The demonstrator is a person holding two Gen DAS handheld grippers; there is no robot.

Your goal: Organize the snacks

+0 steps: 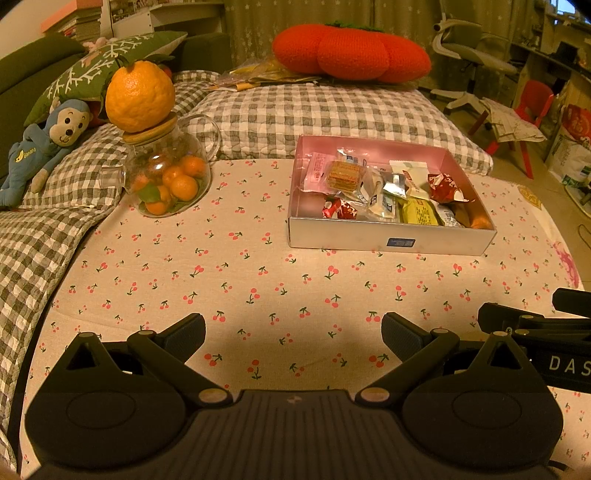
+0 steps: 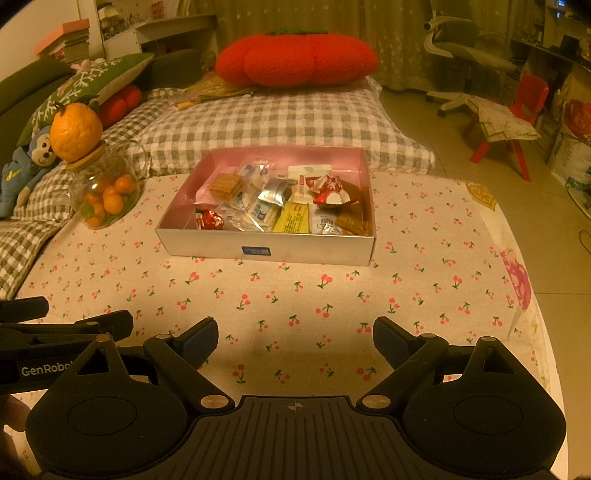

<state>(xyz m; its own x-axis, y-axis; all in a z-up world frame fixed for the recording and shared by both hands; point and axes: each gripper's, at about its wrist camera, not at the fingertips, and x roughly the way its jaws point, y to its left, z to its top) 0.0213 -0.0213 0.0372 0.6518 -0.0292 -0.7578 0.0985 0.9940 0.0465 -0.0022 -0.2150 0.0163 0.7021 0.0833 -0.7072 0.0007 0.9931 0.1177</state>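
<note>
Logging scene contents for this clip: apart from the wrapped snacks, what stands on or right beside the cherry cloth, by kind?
Snack box: 1
Glass teapot of small oranges: 1
Large orange on its lid: 1
Monkey plush: 1
Open grippers, left gripper and right gripper: 2
Total: 6

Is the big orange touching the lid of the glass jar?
Touching. The left wrist view shows the big orange sitting directly on the glass jar's wooden lid.

Warm dim room — curtained wall [image 1: 258, 22], tiled floor [image 2: 443, 122], grey office chair [image 1: 469, 48], red chair [image 2: 524, 96].
</note>
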